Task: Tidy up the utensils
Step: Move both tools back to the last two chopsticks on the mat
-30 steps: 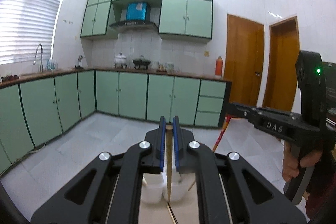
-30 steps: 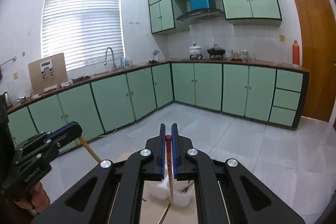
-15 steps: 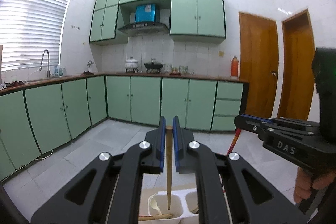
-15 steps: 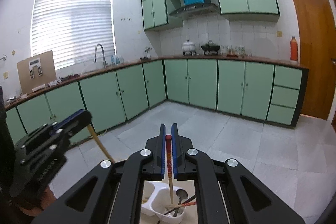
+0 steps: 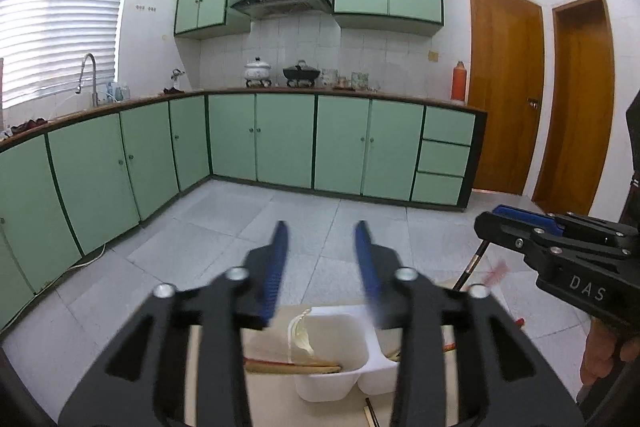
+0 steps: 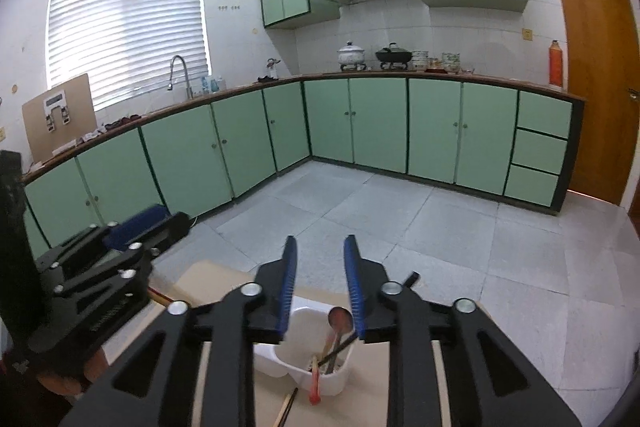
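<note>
Over a pale tabletop (image 5: 224,403), left gripper (image 5: 322,251) jaws just sprung apart, nothing between, white divided utensil caddy (image 5: 332,381) below holding a wooden chopstick (image 5: 292,369); from the right wrist, right gripper (image 6: 320,269) likewise just parted and empty, caddy's (image 6: 332,379) compartment bristling with a metal spoon (image 6: 340,319), chopsticks.

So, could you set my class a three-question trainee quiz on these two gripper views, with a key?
1. True or false: the left gripper is gripping a chopstick.
2. The metal spoon stands in: A, a white tub; B, a glass; C, the sink.
3. What is between the jaws of the right gripper?

Key: 1 false. 2 A. 3 nothing. Both grippers' jaws have just been opening and are empty.
</note>
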Available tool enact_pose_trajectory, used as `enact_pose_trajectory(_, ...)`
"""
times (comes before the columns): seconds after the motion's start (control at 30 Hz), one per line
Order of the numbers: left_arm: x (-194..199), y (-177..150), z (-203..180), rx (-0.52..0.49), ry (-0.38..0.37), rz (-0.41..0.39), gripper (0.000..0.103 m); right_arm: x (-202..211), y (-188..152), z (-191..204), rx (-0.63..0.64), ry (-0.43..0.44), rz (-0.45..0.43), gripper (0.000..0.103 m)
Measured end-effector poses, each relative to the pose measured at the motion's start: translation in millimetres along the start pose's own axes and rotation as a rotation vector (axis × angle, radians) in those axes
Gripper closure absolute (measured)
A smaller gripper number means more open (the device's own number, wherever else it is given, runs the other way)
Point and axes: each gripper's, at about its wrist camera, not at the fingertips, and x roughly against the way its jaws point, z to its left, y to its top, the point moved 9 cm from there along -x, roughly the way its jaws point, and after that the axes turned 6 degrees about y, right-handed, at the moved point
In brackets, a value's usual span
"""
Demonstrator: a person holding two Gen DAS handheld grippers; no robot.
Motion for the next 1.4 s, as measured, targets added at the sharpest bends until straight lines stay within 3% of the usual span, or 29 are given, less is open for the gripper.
enact_pose_trajectory(0.1, 19, 3, 5, 0.002, 0.005, -0.035, 0.053, 21, 1, 0, 0.016, -0.043, -0.049, 0.055)
enact_pose_trajectory(0.17, 34, 3, 9, 0.009, 0.007, -0.057, 0.045, 34, 1, 2, 0.026, -0.057, -0.077, 0.051)
enact_pose_trajectory(0.37, 78, -16, 13, 0.020, 0.011, -0.087, 0.028, 78, -18, 5, 0.038, -0.128, -0.136, 0.020)
enact_pose_trajectory(0.5, 100, -40, 9, 0.002, 0.016, -0.080, 0.021, 96, -50, 5, 0.015, -0.152, -0.129, 0.013)
enact_pose_trajectory(0.77, 124, -108, 2, -0.014, 0.028, 0.013, 0.016, 103, -134, 8, -0.017, -0.187, -0.032, 0.011)
enact_pose_trajectory(1.07, 129, -196, 13, -0.019, 0.049, 0.210, 0.017, 98, -218, 22, -0.053, -0.173, 0.126, 0.012)
enact_pose_trajectory(1.23, 131, -230, 22, -0.025, 0.059, 0.292, 0.017, 96, -254, 36, -0.065, -0.132, 0.203, 0.017)
enact_pose_trajectory(1.4, 135, -253, 28, -0.023, 0.076, 0.357, 0.021, 97, -285, 52, -0.052, -0.091, 0.277, 0.035)
